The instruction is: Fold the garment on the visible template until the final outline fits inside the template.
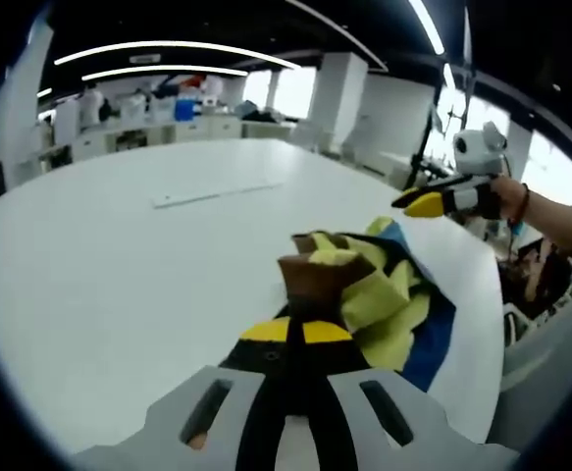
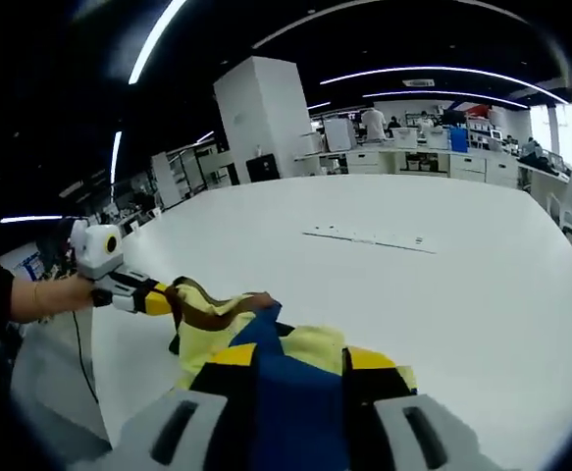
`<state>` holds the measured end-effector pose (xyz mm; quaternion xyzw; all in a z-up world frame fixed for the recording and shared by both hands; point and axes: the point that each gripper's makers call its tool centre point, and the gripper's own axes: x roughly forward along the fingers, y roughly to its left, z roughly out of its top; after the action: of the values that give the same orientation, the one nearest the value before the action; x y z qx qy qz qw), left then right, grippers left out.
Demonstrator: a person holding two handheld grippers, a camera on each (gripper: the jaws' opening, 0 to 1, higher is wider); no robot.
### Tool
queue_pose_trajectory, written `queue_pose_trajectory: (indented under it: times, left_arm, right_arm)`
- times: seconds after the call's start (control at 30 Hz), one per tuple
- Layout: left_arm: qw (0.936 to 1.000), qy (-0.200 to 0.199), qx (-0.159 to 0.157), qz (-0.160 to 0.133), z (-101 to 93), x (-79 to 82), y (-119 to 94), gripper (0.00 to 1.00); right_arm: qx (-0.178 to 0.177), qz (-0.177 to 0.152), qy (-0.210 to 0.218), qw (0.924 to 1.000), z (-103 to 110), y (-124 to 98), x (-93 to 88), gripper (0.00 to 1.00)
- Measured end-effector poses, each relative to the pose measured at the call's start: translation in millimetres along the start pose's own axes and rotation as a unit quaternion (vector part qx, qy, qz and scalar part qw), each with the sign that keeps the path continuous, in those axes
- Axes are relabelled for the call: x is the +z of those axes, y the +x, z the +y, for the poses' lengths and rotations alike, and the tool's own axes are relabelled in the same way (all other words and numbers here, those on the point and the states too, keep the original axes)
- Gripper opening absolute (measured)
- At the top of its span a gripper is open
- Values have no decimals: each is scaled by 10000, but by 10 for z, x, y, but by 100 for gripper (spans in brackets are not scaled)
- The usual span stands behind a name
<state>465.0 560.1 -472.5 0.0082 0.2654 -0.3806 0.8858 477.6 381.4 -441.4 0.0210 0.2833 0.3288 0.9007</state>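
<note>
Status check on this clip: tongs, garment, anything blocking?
Left tongs shut on garment. Right tongs shut on garment, blue part. Garment bunched, lifted off white table. Nothing blocking.

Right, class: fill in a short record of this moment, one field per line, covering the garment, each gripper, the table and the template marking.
garment: yellow, blue and brown garment, bunched, lifted at the table's edge
left gripper: left gripper shut on garment's brown edge
right gripper: right gripper shut on garment's blue part
table: white table
template marking: thin strip lying flat, apart from garment
</note>
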Motion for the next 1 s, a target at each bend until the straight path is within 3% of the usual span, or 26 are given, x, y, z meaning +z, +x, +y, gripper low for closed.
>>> queue_pose_trajectory:
  times: [0.27,0.5,0.73,1.0]
  left_arm:
    - [10000,5,6,-17,-19,19,-14,0]
    - [10000,50,11,-24,-41,39,-19,0]
    - [10000,67,11,-34,-52,49,-23,0]
    - [10000,94,1,-17,-67,36,-38,0]
  right_arm:
    - [208,60,-446,9988,296,99,45,30]
    - [279,261,-751,9964,469,242,-55,28]
    - [213,587,-940,9936,461,361,-227,20]
    - [8,698,-1078,9917,372,311,-265,1]
